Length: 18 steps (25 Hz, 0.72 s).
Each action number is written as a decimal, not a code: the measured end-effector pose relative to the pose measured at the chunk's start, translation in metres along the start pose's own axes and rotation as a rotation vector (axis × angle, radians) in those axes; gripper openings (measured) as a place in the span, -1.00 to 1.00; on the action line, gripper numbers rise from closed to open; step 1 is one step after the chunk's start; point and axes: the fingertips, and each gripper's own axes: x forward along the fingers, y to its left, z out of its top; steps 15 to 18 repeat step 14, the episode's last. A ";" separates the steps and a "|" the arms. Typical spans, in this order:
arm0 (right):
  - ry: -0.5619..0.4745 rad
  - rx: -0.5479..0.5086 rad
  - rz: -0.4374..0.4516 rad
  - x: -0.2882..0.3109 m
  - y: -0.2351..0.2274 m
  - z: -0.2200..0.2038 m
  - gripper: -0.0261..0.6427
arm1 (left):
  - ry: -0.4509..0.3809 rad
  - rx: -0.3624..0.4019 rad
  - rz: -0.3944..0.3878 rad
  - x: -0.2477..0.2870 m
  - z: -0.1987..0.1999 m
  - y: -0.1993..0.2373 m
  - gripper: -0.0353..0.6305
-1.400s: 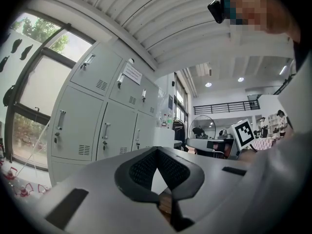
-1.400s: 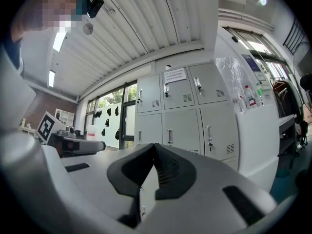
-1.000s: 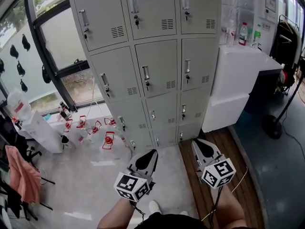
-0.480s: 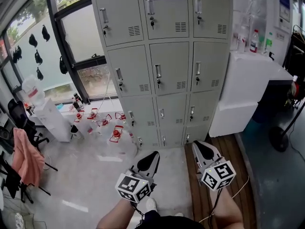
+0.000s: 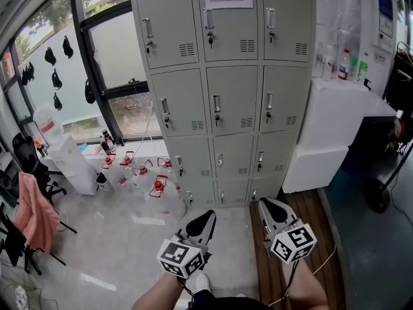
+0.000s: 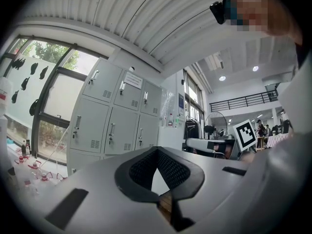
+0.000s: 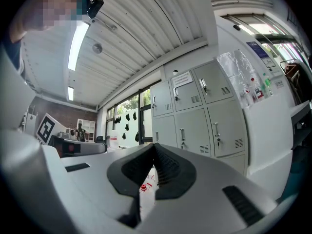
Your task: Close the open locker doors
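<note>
The left gripper (image 5: pixel 202 221) and the right gripper (image 5: pixel 270 210) are held level, side by side. They point at the far lockers (image 5: pixel 227 102). Both claws are closed and empty.

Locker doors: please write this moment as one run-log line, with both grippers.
locker doors: all visible shut | left gripper: shut, empty | right gripper: shut, empty | contact: none

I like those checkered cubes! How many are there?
2: one cube on the left gripper, bottom centre; the other on the right gripper beside it. None seems hidden.
</note>
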 end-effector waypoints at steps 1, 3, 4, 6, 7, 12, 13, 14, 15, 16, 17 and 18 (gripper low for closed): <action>-0.001 0.000 -0.001 -0.001 0.000 0.001 -0.91 | -0.001 0.000 -0.003 0.000 0.001 -0.001 -0.85; -0.002 -0.002 -0.003 -0.002 0.000 0.002 -0.91 | -0.001 0.003 -0.009 0.001 0.001 -0.003 -0.85; -0.003 -0.003 -0.005 -0.003 0.000 0.002 -0.91 | -0.001 0.004 -0.010 0.001 0.002 -0.004 -0.85; -0.004 -0.004 -0.006 -0.004 0.000 0.004 -0.91 | -0.002 0.005 -0.011 0.001 0.003 -0.005 -0.85; -0.004 -0.005 -0.006 -0.005 -0.001 0.005 -0.91 | -0.003 0.006 -0.011 0.001 0.004 -0.006 -0.85; -0.009 -0.002 -0.011 -0.008 -0.003 0.006 -0.91 | 0.002 0.018 -0.020 0.002 0.007 -0.010 -0.85; -0.009 -0.002 -0.011 -0.009 -0.003 0.005 -0.91 | 0.002 0.019 -0.020 0.002 0.007 -0.010 -0.85; -0.008 -0.001 -0.011 -0.009 -0.003 0.005 -0.91 | 0.002 0.019 -0.019 0.001 0.007 -0.011 -0.85; -0.008 -0.001 -0.011 -0.009 -0.003 0.005 -0.91 | 0.002 0.019 -0.019 0.001 0.007 -0.011 -0.85; -0.008 -0.001 -0.011 -0.009 -0.003 0.005 -0.91 | 0.002 0.019 -0.019 0.001 0.007 -0.011 -0.85; -0.008 -0.001 -0.011 -0.009 -0.003 0.005 -0.91 | 0.002 0.019 -0.019 0.001 0.007 -0.011 -0.85; -0.008 -0.001 -0.011 -0.009 -0.003 0.005 -0.91 | 0.002 0.019 -0.019 0.001 0.007 -0.011 -0.85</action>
